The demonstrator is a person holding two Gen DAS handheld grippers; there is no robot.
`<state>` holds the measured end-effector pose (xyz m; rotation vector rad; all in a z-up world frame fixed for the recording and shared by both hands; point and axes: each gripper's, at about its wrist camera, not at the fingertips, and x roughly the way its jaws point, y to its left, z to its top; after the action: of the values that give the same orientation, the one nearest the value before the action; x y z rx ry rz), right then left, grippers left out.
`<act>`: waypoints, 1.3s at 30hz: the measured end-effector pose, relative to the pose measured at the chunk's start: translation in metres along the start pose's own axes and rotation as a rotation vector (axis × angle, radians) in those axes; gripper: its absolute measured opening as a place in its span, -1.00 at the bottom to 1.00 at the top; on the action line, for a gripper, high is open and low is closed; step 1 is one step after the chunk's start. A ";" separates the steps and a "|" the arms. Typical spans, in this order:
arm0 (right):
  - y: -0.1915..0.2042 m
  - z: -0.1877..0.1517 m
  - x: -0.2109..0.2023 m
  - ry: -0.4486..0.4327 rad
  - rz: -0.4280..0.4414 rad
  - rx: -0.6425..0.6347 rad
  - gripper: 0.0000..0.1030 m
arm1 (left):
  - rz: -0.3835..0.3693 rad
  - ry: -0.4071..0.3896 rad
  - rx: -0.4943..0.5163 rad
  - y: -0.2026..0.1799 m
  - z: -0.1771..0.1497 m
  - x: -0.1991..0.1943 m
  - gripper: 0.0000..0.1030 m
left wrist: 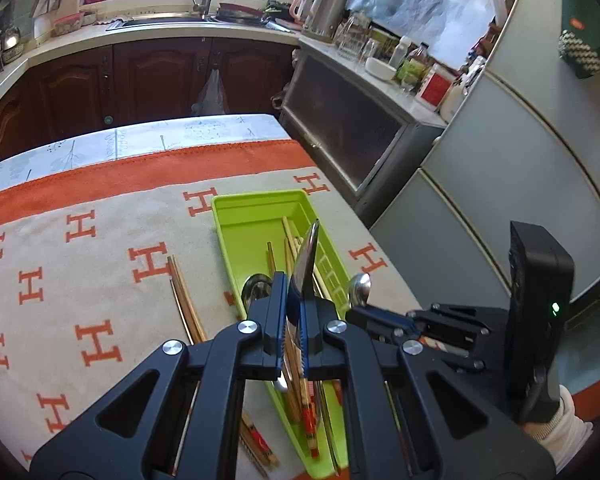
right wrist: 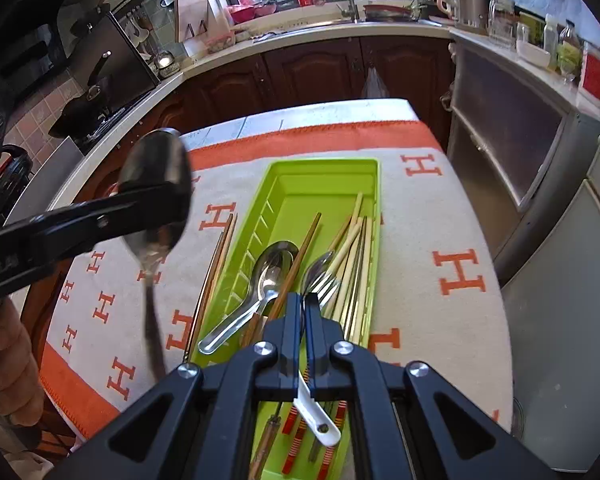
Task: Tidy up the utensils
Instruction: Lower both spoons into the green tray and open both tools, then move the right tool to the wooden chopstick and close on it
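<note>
With left gripper (left wrist: 296,294) clamped on a metal spoon (right wrist: 156,184) raised by the green tray's (right wrist: 324,162) left rim and right gripper (right wrist: 304,306) pinching a white-handled spoon (right wrist: 318,416) over its near end, tip each lengthwise, lower among the chopsticks (right wrist: 354,248), then release.

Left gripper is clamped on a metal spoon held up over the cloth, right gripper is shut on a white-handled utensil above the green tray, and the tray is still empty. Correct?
Not quite: the green tray is not empty. The right wrist view shows a metal spoon, forks and several chopsticks lying in it. The rest stands: the left gripper clamps a spoon, and the right gripper is shut on a white-handled utensil.
</note>
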<state>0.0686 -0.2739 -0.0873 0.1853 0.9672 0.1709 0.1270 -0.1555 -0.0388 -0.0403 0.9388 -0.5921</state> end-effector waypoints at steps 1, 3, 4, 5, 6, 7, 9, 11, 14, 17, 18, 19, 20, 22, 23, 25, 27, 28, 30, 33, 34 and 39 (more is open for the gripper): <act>0.000 0.000 0.004 0.005 0.004 0.001 -0.96 | 0.007 0.007 -0.001 0.002 0.002 0.008 -0.94; -0.002 0.001 0.012 0.016 0.012 0.004 -0.96 | 0.031 0.026 -0.005 0.003 0.006 0.026 -0.94; -0.002 0.002 0.015 0.021 0.016 0.004 -0.96 | 0.038 0.031 -0.004 0.006 0.007 0.034 -0.94; -0.002 0.003 0.019 0.026 0.021 0.004 -0.96 | 0.055 0.042 0.000 0.006 0.007 0.043 -0.94; -0.003 0.003 0.021 0.030 0.022 0.002 -0.96 | 0.067 0.051 0.000 0.007 0.007 0.051 -0.94; -0.002 0.004 0.024 0.033 0.023 -0.001 -0.96 | 0.070 0.059 -0.003 0.010 0.007 0.058 -0.94; -0.002 0.004 0.030 0.046 0.025 -0.005 -0.95 | 0.076 0.074 -0.013 0.014 0.006 0.069 -0.94; -0.001 0.004 0.034 0.060 0.033 -0.007 -0.95 | 0.085 0.070 -0.014 0.017 0.006 0.073 -0.94; -0.002 0.005 0.035 0.071 0.033 0.002 -0.92 | 0.091 0.062 -0.005 0.017 0.006 0.071 -0.94; -0.004 0.006 0.032 0.070 0.044 0.016 -0.92 | 0.098 0.057 0.006 0.015 0.006 0.062 -0.94; -0.004 0.006 0.030 0.069 0.047 0.022 -0.92 | 0.099 0.057 0.003 0.016 0.005 0.057 -0.94; -0.003 0.006 0.028 0.066 0.048 0.024 -0.92 | 0.101 0.057 0.001 0.015 0.004 0.051 -0.94; -0.002 0.005 0.025 0.062 0.049 0.026 -0.92 | 0.103 0.058 -0.006 0.017 0.003 0.045 -0.94; -0.001 0.004 0.020 0.055 0.051 0.027 -0.92 | 0.105 0.060 -0.020 0.018 0.000 0.032 -0.94; 0.000 0.003 0.017 0.051 0.054 0.027 -0.92 | 0.105 0.058 -0.026 0.020 -0.001 0.025 -0.94; 0.002 0.001 0.011 0.045 0.056 0.031 -0.92 | 0.107 0.056 -0.035 0.021 -0.006 0.013 -0.87; 0.004 -0.001 0.006 0.040 0.056 0.033 -0.92 | 0.112 0.054 -0.048 0.024 -0.013 -0.002 -0.66; 0.005 -0.002 0.004 0.037 0.053 0.035 -0.92 | 0.115 0.052 -0.055 0.025 -0.018 -0.009 -0.49; 0.008 -0.003 -0.001 0.031 0.055 0.042 -0.92 | 0.117 0.044 -0.062 0.027 -0.027 -0.022 -0.36; 0.012 -0.006 -0.008 0.023 0.059 0.052 -0.92 | 0.124 0.044 -0.077 0.030 -0.043 -0.040 -0.35; 0.014 -0.008 -0.010 0.021 0.059 0.053 -0.92 | 0.129 0.046 -0.085 0.032 -0.048 -0.046 -0.34; 0.029 -0.017 -0.017 0.027 0.067 0.042 -0.92 | 0.170 0.047 -0.090 0.041 -0.073 -0.069 -0.30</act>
<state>0.0429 -0.2484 -0.0767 0.2549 0.9923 0.2145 0.0593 -0.0705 -0.0426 -0.0271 1.0032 -0.3953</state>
